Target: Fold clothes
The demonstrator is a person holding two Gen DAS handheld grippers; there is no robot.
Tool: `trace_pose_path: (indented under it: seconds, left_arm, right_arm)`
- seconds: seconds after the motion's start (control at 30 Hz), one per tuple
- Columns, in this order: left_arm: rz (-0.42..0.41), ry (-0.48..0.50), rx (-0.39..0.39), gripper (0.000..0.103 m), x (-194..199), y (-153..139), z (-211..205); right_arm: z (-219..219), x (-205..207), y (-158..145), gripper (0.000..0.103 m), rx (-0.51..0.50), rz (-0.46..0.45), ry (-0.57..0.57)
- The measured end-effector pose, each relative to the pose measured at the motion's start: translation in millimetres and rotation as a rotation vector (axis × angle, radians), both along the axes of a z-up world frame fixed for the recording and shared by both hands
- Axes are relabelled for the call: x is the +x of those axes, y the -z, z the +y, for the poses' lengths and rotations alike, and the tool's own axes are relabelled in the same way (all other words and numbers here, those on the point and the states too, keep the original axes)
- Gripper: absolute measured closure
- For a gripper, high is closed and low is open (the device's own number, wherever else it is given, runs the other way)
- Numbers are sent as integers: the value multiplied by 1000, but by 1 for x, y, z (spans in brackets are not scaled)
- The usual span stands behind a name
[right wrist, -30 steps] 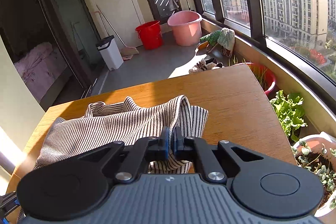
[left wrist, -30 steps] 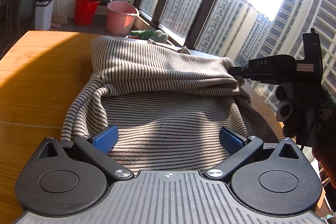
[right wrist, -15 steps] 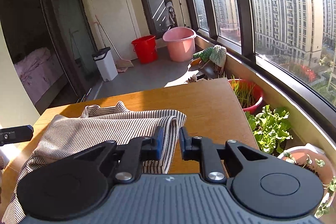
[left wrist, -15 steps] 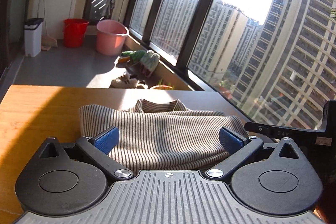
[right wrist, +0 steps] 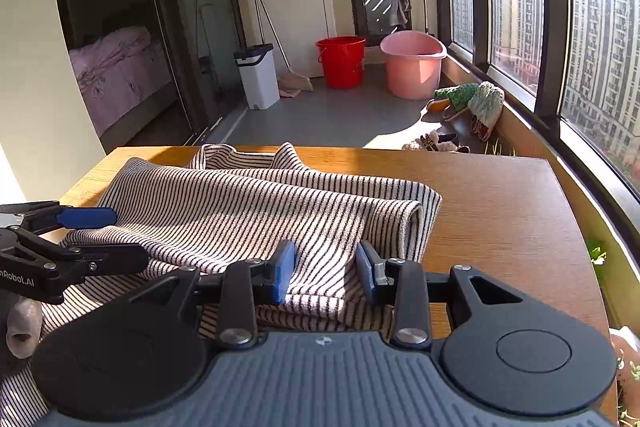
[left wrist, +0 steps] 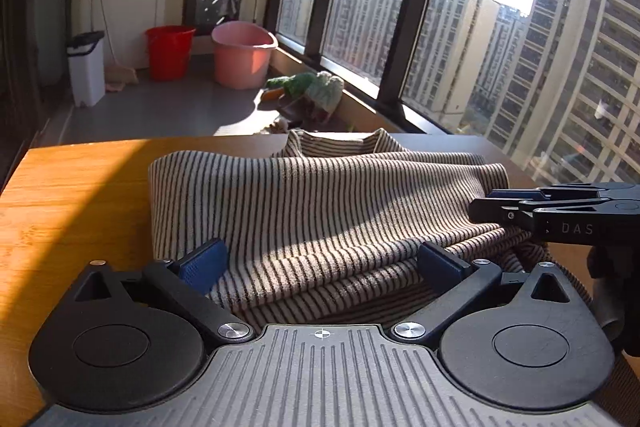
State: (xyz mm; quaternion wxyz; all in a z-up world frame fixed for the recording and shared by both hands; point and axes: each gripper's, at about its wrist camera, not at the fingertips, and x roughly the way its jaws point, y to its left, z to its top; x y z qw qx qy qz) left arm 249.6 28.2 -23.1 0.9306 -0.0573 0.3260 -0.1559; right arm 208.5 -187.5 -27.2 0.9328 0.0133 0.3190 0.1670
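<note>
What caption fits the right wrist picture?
Right tongs just opened over the folded striped shirt on the wooden table.

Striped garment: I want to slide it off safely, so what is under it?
Under the striped garment only the wooden table shows, bare around it. Anything beneath its folded layers is covered.

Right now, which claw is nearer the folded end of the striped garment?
Right. The right claw straddles the striped garment beside its folded end, jaws just opened, not pinching. The left claw sits open at the opposite side.

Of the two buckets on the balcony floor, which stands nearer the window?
The pink bucket, wider and paler; the red bucket stands on its wall side, by the white bin.
</note>
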Motion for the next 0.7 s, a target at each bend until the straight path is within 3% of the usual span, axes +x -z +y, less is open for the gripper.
trace_pose_path:
  seconds: [0.1,0.17,0.23,0.33,0.4,0.57,0.7]
  left_arm:
    - [22,-7,-118,0,-5,-23,25]
    - [27,-50,-177,0,-1,-35,45]
    - [93,-122,-216,0,16,-37,67]
    - [230,-195,-207,0,45,-20,85]
    - [267,-212,-215,0,54,-8,90]
    - [261,-183,-259,0,59,-3,89]
    - [235,-157,-222,0,66,-2,74]
  right_arm:
    - [-1,-6,-13,66,-12,14,-6]
    - [-13,-12,-29,64,5,-29,-4]
    - [-25,-5,-38,53,36,-29,39]
    - [-42,17,-31,51,101,29,102]
    - [-48,31,-21,51,134,67,132]
    - [-52,53,3,46,229,136,138]
    - [-49,61,9,40,287,141,118]
